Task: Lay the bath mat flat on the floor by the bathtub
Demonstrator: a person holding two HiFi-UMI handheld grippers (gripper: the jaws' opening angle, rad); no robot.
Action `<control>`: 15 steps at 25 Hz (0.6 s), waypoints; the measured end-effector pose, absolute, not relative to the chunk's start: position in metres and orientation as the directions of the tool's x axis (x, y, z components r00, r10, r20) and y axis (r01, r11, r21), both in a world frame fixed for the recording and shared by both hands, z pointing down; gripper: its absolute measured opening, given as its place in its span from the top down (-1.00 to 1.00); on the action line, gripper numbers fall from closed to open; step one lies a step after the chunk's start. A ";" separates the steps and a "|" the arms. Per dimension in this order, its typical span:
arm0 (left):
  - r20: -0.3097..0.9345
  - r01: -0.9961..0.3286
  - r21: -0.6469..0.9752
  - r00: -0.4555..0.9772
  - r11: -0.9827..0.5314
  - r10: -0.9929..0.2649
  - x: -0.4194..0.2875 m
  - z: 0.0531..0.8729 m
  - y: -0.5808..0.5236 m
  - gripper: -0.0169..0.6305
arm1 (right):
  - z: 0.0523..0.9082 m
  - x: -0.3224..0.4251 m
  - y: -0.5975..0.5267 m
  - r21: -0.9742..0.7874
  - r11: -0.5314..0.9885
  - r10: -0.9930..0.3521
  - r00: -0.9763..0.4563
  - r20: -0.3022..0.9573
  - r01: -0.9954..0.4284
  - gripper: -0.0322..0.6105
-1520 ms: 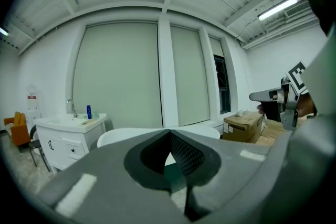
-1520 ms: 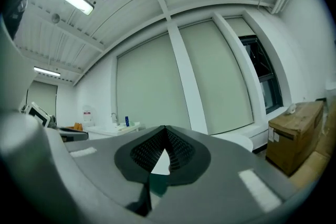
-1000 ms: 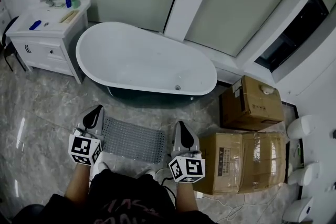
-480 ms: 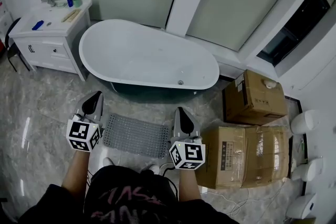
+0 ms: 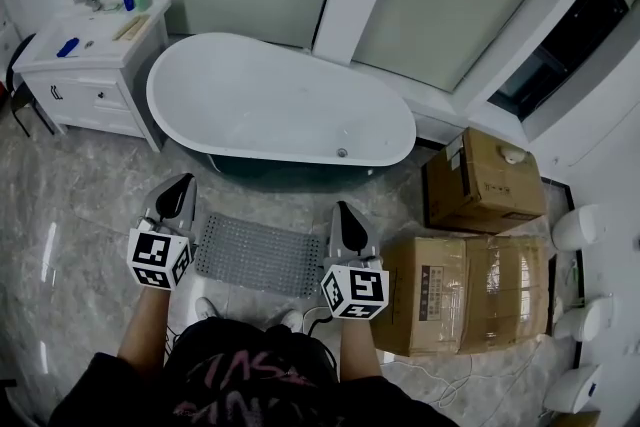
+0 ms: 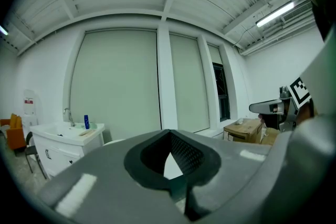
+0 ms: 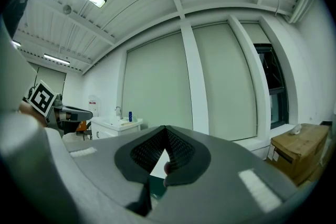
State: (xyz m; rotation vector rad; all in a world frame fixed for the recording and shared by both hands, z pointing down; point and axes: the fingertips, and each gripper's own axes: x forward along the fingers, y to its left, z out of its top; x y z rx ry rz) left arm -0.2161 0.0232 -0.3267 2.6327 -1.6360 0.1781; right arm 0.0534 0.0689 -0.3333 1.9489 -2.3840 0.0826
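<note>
The left claw [image 5: 178,197] and right claw [image 5: 345,223] are each pinched closed, tips meeting, with nothing in them. Between them the grey perforated rubber bath mat [image 5: 258,256] lies flat on the grey marble floor [image 5: 80,205], just on the near side of the white oval bathtub [image 5: 280,110]. Brown cardboard boxes [image 5: 470,290] sit to the right.

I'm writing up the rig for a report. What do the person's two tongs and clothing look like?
The left tongs and the right tongs match: tapered silver-grey shells narrowing to a point, lined with black mesh-textured pads. Each carries a white cube printed with black square markers. The person wears a dark top with reddish lettering.
</note>
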 end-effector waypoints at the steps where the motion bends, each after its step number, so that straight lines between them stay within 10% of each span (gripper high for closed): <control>1: 0.116 -0.896 -0.026 0.438 -0.443 -0.892 -0.216 -0.326 0.023 0.95 | -0.334 0.054 0.068 -0.003 0.197 -0.977 -0.197 0.081 -0.980 0.83; 15: 0.109 -0.893 -0.024 0.445 -0.450 -0.889 -0.213 -0.327 0.020 0.95 | -0.328 0.056 0.069 -0.008 0.182 -0.979 -0.182 0.093 -0.983 0.83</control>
